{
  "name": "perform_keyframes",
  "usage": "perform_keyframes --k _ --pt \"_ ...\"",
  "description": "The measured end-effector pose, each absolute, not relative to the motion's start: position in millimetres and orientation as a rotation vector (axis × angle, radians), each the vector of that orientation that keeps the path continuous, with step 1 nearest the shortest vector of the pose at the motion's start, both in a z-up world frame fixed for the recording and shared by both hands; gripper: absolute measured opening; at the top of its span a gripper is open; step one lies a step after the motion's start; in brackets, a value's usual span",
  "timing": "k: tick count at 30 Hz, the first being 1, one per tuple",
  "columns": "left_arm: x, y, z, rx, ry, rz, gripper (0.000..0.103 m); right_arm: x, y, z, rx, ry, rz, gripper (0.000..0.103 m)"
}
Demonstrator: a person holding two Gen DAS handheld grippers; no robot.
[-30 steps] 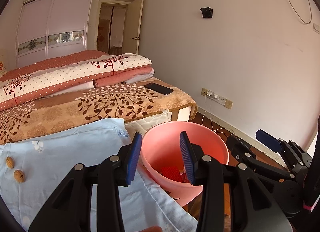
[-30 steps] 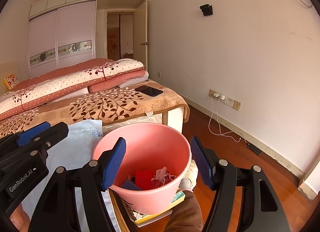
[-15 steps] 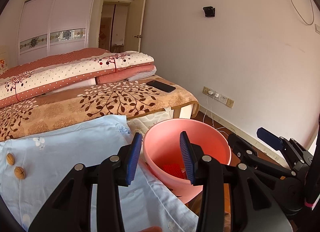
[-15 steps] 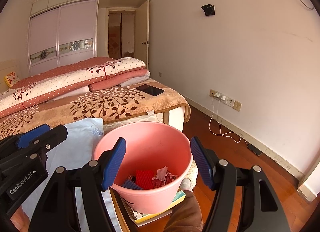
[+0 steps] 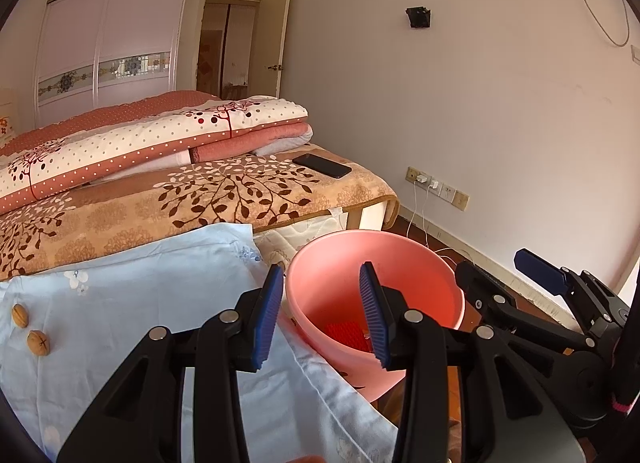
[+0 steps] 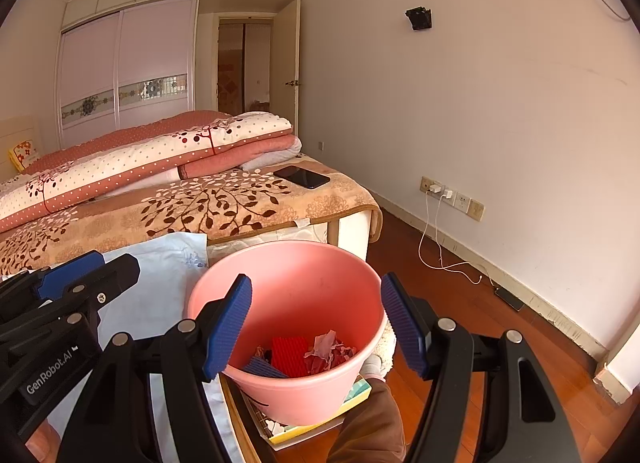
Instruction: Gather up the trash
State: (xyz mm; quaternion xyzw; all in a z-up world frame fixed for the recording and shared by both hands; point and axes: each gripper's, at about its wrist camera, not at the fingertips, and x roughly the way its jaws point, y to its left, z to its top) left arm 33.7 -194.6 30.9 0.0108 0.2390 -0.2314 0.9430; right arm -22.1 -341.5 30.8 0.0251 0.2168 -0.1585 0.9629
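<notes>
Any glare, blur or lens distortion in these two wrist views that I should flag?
Left wrist: sharp, daylit; fisheye bows the wall and leaves dark corners; the left tool blocks part of the bucket. Right wrist: equally sharp, with the same curvature, and soft sunlight on the bed; the trash in the bucket reads clearly between the open right tool. No harsh glare in either.

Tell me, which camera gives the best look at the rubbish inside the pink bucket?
The right wrist view. It looks down into the pink bucket, so the rubbish shows: red ridged pieces, crumpled pink paper, something blue. In the left wrist view, the near wall and a finger of the left gripper hide all but a red patch.
</notes>
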Motion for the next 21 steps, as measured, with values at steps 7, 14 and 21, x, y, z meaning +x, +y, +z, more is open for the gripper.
perform_keyframes --k 7,14,21 --pt "33.4 -194.6 30.7 0.020 0.485 -0.469 0.040 -21.5 -341.3 29.5 0.051 0.442 -0.321 0.066" --pt "34.2 -194.6 30.6 0.019 0.485 -0.467 0.040 -20.9 -340.2 26.8 0.047 0.443 -0.319 0.066" --pt "34.4 -192.7 29.5 0.015 0.492 -0.464 0.040 -20.4 -340.1 26.0 0.046 0.445 -0.318 0.066"
